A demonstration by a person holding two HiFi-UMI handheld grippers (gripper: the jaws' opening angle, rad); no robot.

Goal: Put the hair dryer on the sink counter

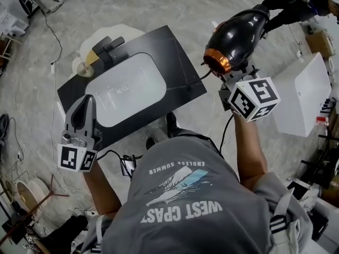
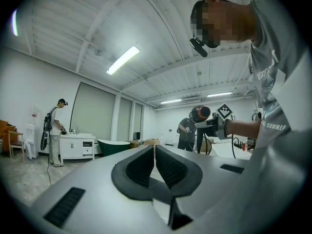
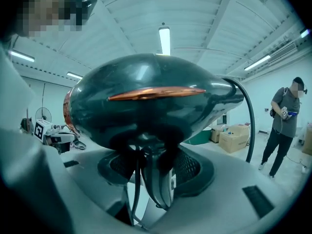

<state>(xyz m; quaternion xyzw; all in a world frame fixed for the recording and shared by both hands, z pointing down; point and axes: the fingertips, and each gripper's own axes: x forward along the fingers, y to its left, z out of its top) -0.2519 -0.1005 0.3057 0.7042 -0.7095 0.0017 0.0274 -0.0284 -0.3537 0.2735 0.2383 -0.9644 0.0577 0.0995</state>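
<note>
right gripper (image 1: 234, 74) clamped on the hair dryer (image 1: 235, 38) handle, held up off the sink counter's (image 1: 177, 62) right edge. counter lies at 8 o'clock from the dryer. dryer axis runs 1-to-7, nozzle toward counter. left gripper (image 1: 85, 106) jaws together, empty.

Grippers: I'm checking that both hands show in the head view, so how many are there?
2. The left gripper sits at the left corner of the sink counter, jaws shut and empty; the right gripper, off its right edge, holds the hair dryer. None seems hidden.
</note>
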